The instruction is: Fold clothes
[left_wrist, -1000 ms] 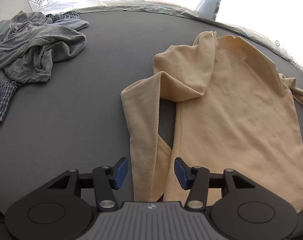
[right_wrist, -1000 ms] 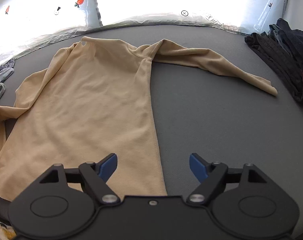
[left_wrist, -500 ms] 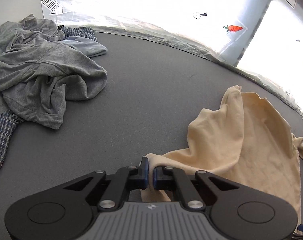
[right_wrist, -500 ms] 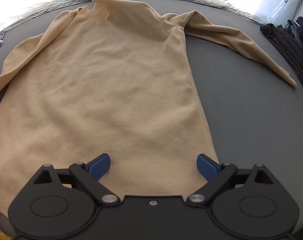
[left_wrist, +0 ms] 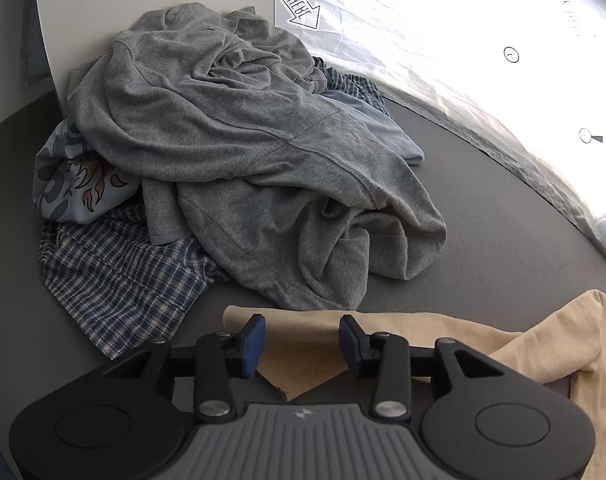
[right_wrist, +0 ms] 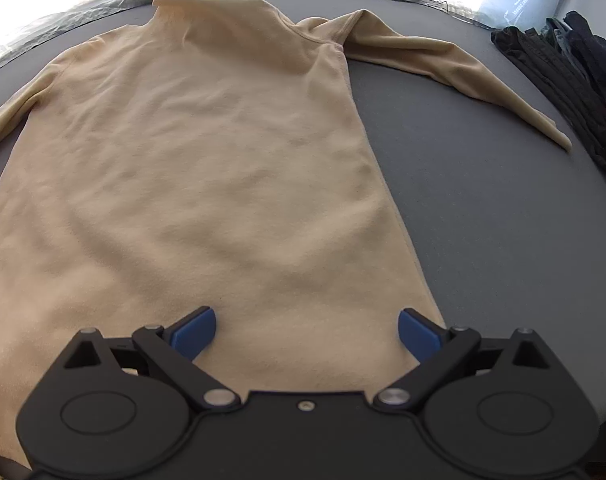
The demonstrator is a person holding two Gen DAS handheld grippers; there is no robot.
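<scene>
Sleeve [left_wrist: 303, 344] dragged out sideways toward grey pile [left_wrist: 239, 152]; left claw [left_wrist: 301, 342] just reopened, releasing it. Right claw [right_wrist: 307, 330] spread wide over shirt [right_wrist: 207, 168] hem, gripping nothing.

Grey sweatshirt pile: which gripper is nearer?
Left. The left gripper sits just short of the grey sweatshirt pile, over the beige sleeve. The right gripper is at the beige shirt's hem; no pile in its view.

Tan shirt [right_wrist: 207, 168], grey top [left_wrist: 239, 148], blue-checked cloth [left_wrist: 123, 276], dark grey table [right_wrist: 503, 216].
</scene>
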